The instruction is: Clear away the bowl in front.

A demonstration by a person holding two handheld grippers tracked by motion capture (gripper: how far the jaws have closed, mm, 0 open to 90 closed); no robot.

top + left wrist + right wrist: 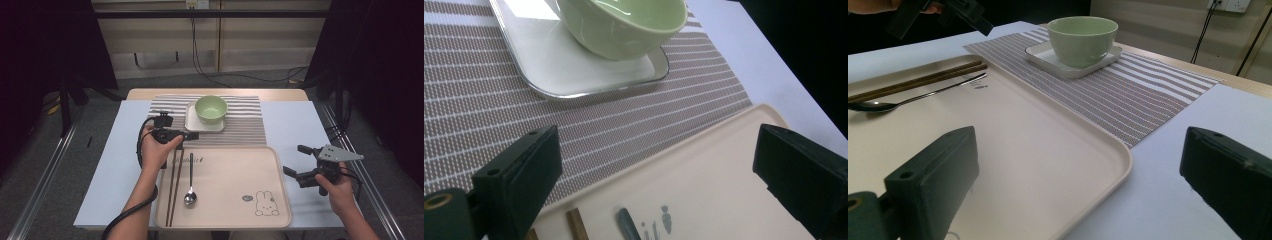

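high: overhead, far | gripper views: low, near (both share bowl [624, 25])

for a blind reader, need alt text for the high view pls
A person's left gripper hovers open above the far left edge of a beige tray holding chopsticks and a spoon. Behind it, a green bowl sits on a white plate on a striped mat; the right gripper waits open beside the tray.

Glossy ware on woven cloth

Pale green glazed bowl [210, 108] shines; brown-and-white striped woven placemat [245, 125] looks coarse; beige plastic tray [235, 175] matt; polished metal spoon [190, 195]; dark wooden chopsticks [173, 187].
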